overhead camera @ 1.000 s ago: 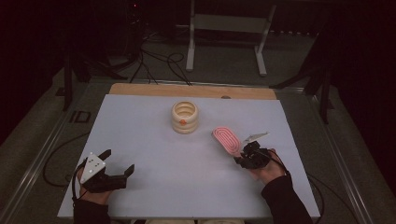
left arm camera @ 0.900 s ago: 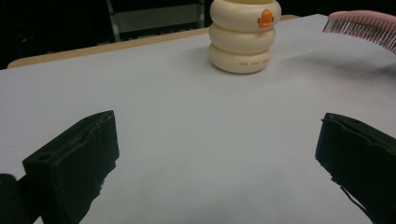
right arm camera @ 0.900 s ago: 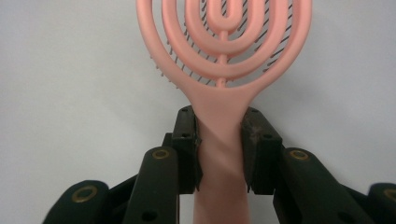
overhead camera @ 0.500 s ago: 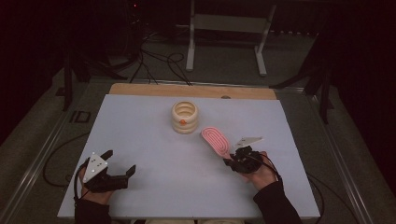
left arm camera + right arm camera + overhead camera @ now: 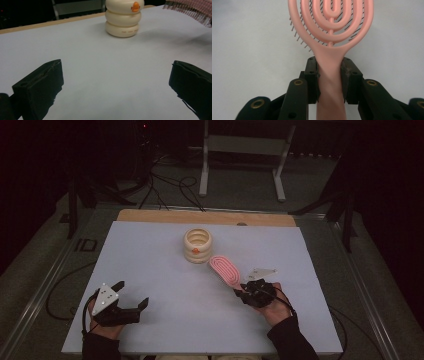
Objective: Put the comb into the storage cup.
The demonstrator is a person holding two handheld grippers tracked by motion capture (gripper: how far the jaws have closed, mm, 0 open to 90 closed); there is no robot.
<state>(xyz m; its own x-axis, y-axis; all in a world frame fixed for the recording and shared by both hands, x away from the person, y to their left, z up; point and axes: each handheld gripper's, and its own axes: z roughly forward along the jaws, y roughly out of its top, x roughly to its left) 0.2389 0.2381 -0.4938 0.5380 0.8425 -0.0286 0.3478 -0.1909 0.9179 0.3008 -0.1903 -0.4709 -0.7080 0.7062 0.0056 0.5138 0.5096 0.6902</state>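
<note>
A pink hairbrush [image 5: 225,271] with looped ribs is held by its handle in my right gripper [image 5: 242,294], which is shut on it at the table's right. In the right gripper view the pads clamp both sides of the pink hairbrush [image 5: 331,32] handle, bristles facing down toward the table. A cream ribbed holder [image 5: 198,245] with an orange mark stands upright at the table's middle back, just left of the brush head. My left gripper [image 5: 132,298] rests open near the front left corner, nothing between its fingers [image 5: 40,87]. Ahead of it stands the cream holder [image 5: 123,18].
The white table top [image 5: 150,270] has a wooden strip [image 5: 205,217] along its far edge. Cables and a metal stand [image 5: 245,150] lie on the dark floor beyond. Bare table stretches between the two grippers.
My right gripper has carried the pink hairbrush leftward across the table, closer to the cream holder. The left gripper has stayed put.
</note>
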